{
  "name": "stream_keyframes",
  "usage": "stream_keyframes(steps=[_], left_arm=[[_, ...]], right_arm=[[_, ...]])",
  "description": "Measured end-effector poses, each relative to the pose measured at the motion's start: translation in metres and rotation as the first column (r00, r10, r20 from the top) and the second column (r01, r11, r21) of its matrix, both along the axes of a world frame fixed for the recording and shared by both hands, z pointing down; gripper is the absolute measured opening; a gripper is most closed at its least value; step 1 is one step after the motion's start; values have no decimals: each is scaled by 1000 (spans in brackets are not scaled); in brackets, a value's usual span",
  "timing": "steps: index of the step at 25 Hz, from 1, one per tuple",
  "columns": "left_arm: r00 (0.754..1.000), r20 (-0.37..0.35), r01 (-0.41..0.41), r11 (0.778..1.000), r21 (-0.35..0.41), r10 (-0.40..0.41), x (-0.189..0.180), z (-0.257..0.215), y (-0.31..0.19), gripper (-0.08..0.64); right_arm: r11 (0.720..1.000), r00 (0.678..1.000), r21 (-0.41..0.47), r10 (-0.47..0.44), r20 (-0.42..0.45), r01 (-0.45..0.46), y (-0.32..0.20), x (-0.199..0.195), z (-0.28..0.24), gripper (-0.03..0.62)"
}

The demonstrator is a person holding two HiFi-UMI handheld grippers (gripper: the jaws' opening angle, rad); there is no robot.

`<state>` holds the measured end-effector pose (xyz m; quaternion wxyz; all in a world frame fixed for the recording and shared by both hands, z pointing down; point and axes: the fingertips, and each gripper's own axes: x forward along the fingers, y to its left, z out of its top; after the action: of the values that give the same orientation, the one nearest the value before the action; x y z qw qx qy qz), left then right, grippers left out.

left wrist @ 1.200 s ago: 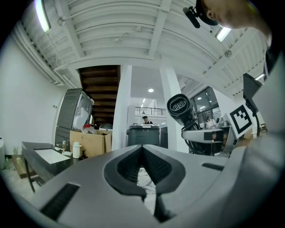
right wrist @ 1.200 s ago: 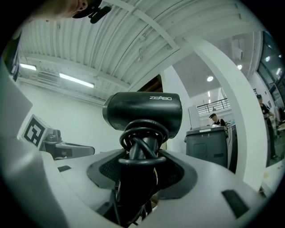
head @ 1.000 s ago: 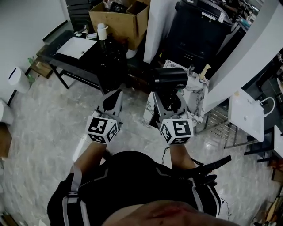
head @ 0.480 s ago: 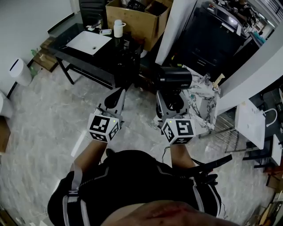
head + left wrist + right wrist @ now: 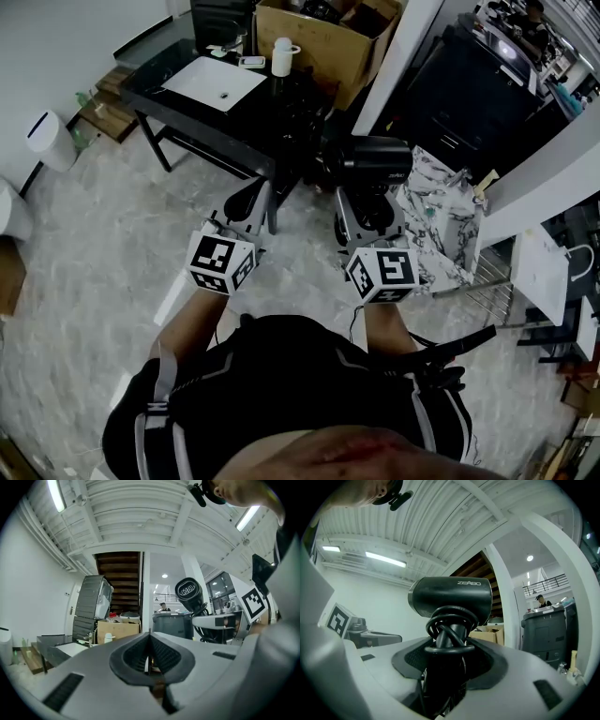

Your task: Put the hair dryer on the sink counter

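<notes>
Plainly, the only print that can be read is "ZEABO", in pale letters on the barrel of the black hair dryer (image 5: 450, 597). Each marker cube (image 5: 382, 274) bears black-and-white squares and no words.

The right hand-held gripper (image 5: 366, 214) pinches the hair dryer by its handle, and the cord (image 5: 449, 623) is coiled round that handle. The barrel lies level above the jaws. The hair dryer is up in the air, just near of the right end of the black counter (image 5: 178, 98) and not resting on it. The left hand-held gripper (image 5: 255, 192) has its jaws pressed together with nothing between them, and it points at the counter's near edge.

A white basin (image 5: 214, 84) is set into the counter, with bare black surface around it. A white bottle (image 5: 281, 56) stands at the counter's far right end. Just beyond it an open cardboard box (image 5: 314, 42) holds dark things too small to tell.

Pale marbled floor (image 5: 103, 244) lies open to the left, as far as a white bin (image 5: 47, 141).
</notes>
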<state>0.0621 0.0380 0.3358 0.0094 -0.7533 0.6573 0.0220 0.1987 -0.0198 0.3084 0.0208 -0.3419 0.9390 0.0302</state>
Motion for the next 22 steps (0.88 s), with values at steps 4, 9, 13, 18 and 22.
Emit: stream_keyframes(steps=[4,9,13,18,22], left_arm=[[999,-42,14,1000,21,-13,-28,-13,4,2],[1000,-18,7,1000,30,-7,-54,-16,9,2],[1000,-17,17,1000,25,-16,-76,-11,18,2],[999,-13,45,999,28,-44,-103,-9,28,2],[998,-14,65,997,43,-64,-118,-13,40,2]], right_arm=[[1000,1000,-7,5,-2,-5,6,-28,0,236],[1000,1000,-1,-2,-1,2,14,-61,2,235],[1000,1000,-4,-9,-22,9,21,-83,5,236],[1000,1000,-13,-21,-4,21,25,-109,6,235],[999,1000,-21,-28,1,28,30,-124,7,236]])
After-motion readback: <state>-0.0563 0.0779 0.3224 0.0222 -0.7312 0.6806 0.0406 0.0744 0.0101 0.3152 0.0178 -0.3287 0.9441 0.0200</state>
